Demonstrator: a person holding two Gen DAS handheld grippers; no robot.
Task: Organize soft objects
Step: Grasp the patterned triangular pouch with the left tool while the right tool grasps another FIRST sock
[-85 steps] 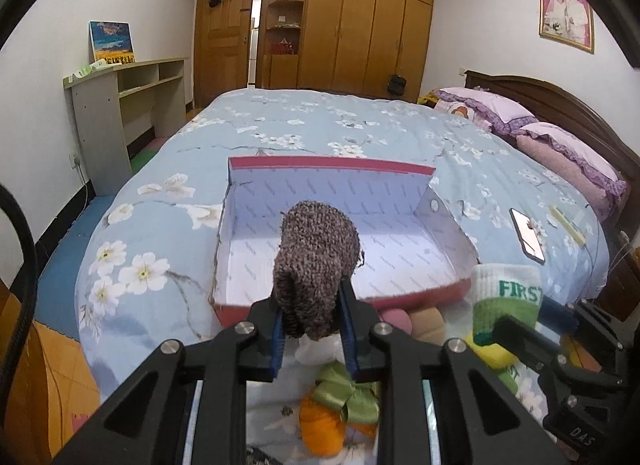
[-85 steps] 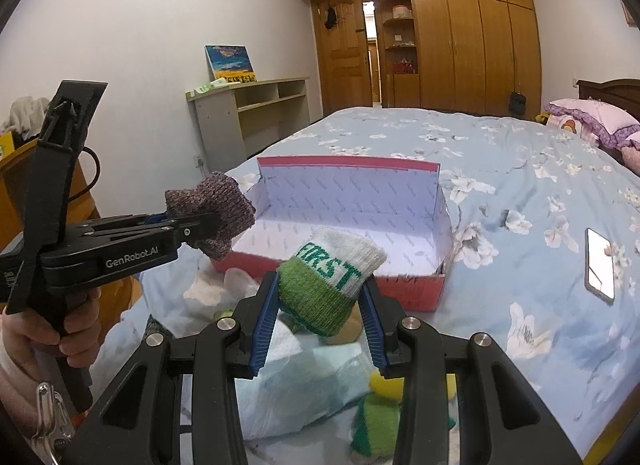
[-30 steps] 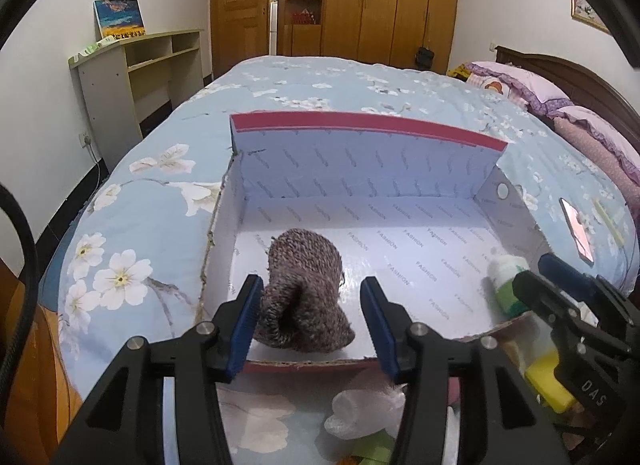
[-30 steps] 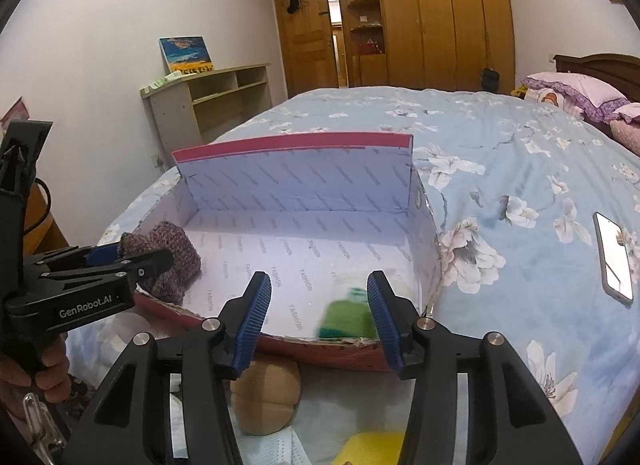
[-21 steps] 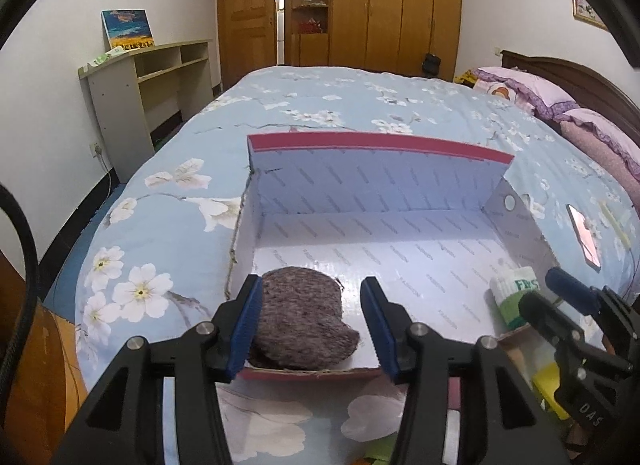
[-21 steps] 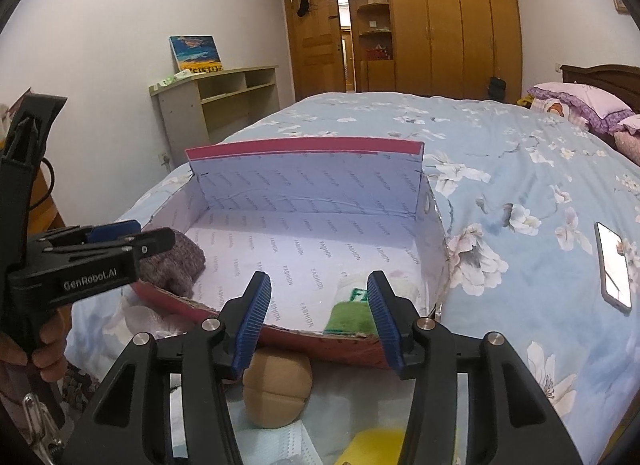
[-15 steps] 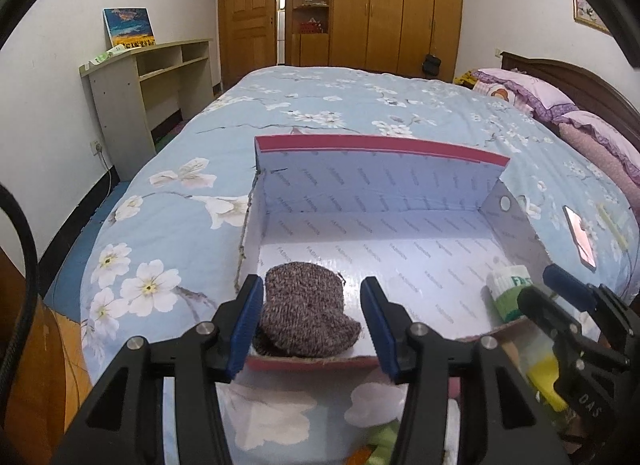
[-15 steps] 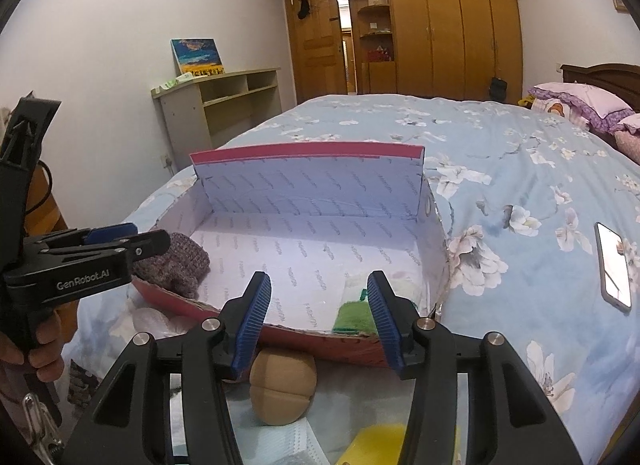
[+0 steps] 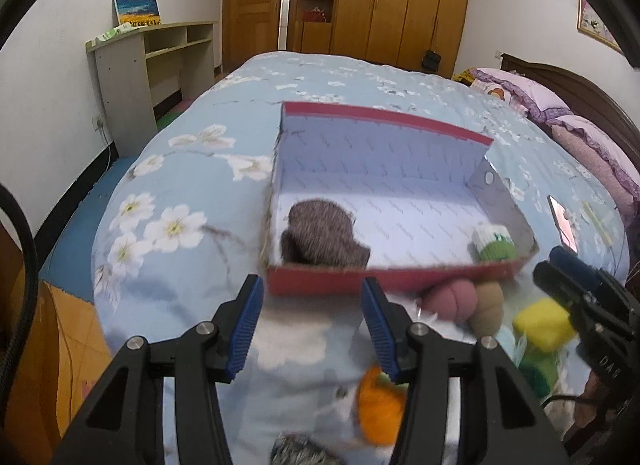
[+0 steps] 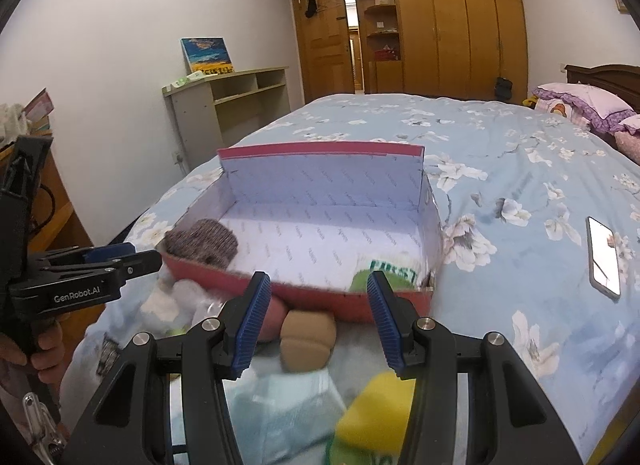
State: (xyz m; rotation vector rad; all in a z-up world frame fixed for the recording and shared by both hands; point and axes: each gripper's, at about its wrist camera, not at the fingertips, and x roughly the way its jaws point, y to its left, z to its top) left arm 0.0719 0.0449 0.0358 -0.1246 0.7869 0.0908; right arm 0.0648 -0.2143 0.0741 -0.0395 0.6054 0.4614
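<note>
Now | left gripper (image 9: 312, 325): angled down, jaws apart, empty | right gripper (image 10: 318, 321): angled down, jaws apart, empty

Even, soft indoor daylight, dark fisheye vignette at curved edges, motion blur across the near foreground.

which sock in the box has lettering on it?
The green and white sock in the red box's right near corner, with green letters on its white cuff. The brown knit sock at the left end is plain.
</note>
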